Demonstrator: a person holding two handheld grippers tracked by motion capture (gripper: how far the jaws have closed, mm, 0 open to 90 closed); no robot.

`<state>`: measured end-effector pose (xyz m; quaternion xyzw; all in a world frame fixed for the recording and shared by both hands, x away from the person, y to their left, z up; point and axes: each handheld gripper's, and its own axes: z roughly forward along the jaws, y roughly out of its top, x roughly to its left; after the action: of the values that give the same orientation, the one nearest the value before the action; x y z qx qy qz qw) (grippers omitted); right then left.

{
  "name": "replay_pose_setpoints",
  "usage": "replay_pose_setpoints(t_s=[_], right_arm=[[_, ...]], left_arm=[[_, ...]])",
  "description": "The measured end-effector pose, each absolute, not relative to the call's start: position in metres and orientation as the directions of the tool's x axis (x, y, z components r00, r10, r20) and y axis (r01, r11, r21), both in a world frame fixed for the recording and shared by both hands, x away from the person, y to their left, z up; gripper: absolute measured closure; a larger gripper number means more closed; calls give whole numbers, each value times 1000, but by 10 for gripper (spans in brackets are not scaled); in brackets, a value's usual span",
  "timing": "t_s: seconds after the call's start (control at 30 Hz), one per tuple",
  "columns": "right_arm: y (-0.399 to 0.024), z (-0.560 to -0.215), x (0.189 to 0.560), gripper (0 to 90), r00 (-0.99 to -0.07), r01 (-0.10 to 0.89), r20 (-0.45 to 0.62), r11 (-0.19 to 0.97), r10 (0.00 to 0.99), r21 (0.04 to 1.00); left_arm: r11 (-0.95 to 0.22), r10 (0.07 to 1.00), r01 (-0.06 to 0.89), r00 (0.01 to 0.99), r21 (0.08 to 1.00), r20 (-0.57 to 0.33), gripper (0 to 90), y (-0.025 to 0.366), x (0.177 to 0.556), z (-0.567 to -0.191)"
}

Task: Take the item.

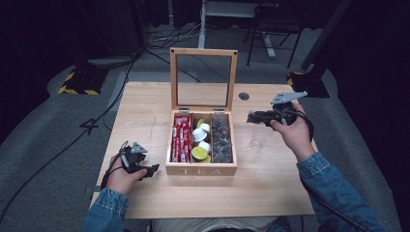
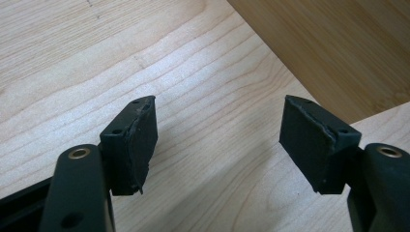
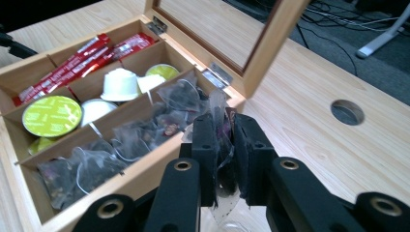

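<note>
**Tea bag held beside an open tea box**

Nearest the camera, at the table's (image 1: 145, 203) front edge, two denim sleeves enter the high view. Left gripper (image 1: 151, 170) rests low on the table near the front left corner, just left of the tea box (image 1: 200, 170); in the left gripper view its jaws stand apart with bare wood between them, and the box's side wall (image 2: 338, 48) lies just ahead. Right gripper (image 1: 252, 117) is held above the table toward the right edge, just right of the box. In the right gripper view its jaws are closed on a clear tea bag (image 3: 223, 145) with dark contents, pinched between the pads and hanging below them, outside the box's right wall. Box lid (image 1: 203, 79) stands upright at the back. Left compartment holds red sachets (image 1: 181, 137), the middle one white and green capsules (image 1: 199, 145), the right one more tea bags (image 1: 222, 140). A clear cup (image 1: 256, 143) stands on the table under the right hand.
</note>
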<state>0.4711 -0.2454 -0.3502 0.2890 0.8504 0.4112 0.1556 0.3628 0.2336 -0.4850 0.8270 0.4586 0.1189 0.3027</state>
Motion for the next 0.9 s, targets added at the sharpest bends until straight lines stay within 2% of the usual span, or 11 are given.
replay_pose_setpoints(t_s=[0.33, 0.9], right_arm=[[-268, -356, 470, 799, -754, 396, -47, 511, 655, 763], [-274, -381, 471, 799, -749, 445, -57, 565, 660, 695]], left_arm=[[-393, 832, 687, 548, 611, -82, 302, 235, 362, -486], [-402, 828, 686, 556, 607, -79, 301, 234, 362, -486]])
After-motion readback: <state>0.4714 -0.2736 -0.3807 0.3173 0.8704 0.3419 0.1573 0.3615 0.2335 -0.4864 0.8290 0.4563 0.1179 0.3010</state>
